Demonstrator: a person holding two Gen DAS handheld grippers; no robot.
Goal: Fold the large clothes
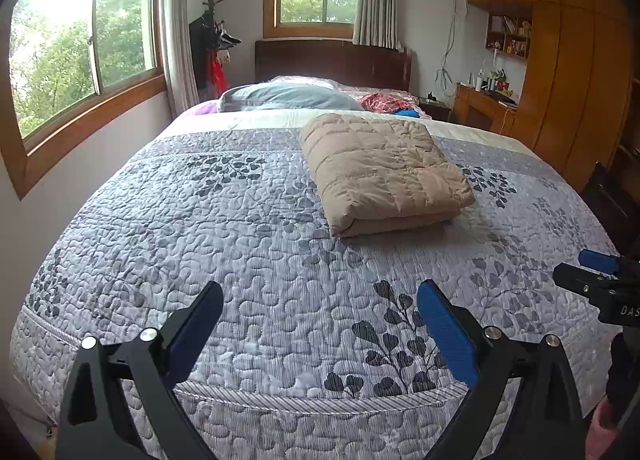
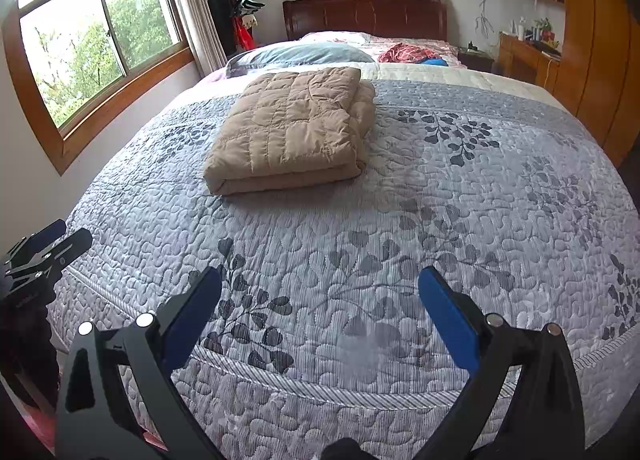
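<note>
With the left gripper [image 1: 320, 324] and right gripper [image 2: 320, 316] both spread wide and empty over the foot of the grey leaf-patterned quilted bedspread [image 1: 260, 244], and the tan quilted puffy garment [image 1: 380, 172] apparently already folded mid-bed, the person should check its edges before regrasping.

Tan quilted down garment [image 1: 384, 170] [image 2: 294, 134], puffy, stitched in a grid of square baffles. Already folded into a thick, roughly rectangular bundle of several stacked layers. Lies flat on the grey leaf-print quilted bedspread [image 1: 248, 252] [image 2: 420, 220], around mid-bed, short of the pillows. Layered fold edges face the foot of the bed; two or three plies visible there, rounded and slightly uneven. Top surface gently creased and domed. In the right wrist view a second lobe of the same fabric bulges out along the bundle's right side. Nothing rests on top.
</note>
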